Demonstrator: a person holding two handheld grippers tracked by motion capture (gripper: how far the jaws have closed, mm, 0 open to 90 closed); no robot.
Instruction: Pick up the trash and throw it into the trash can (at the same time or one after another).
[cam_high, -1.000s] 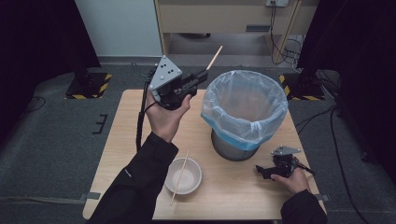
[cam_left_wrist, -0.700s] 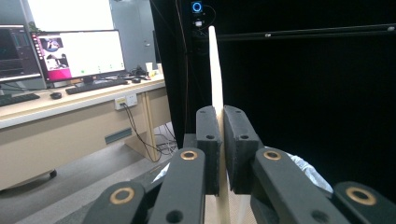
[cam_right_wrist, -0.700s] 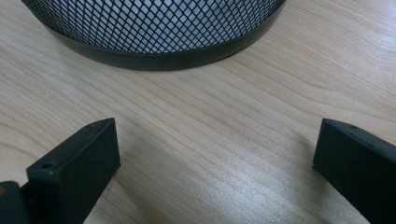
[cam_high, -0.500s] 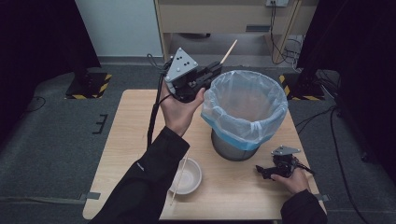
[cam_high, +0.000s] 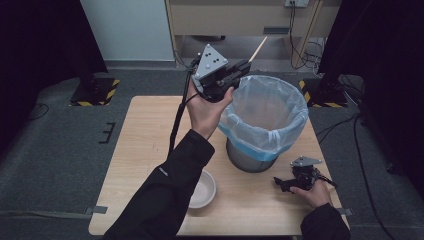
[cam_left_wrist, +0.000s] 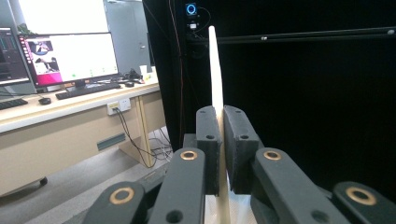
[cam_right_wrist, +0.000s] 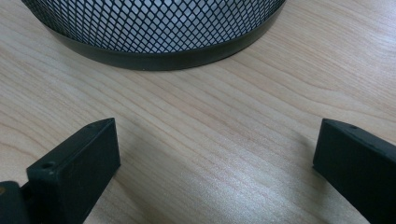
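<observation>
Carrying a slim pale wooden chopstick (cam_high: 258, 48) toward the bin

Left gripper (cam_high: 235, 75) — clamping it — is nearing the plastic-lined black mesh bin (cam_high: 265, 117), drop seemingly imminent; right gripper (cam_high: 287, 184) is resting beside it, jaws apart.

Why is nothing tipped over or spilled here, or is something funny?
Nothing is spilled or knocked over. The bin stands upright with its liner neatly over the rim, and the white bowl sits flat on the table. The left gripper holds a thin chopstick between its fingers, poking up beside the bin.
</observation>
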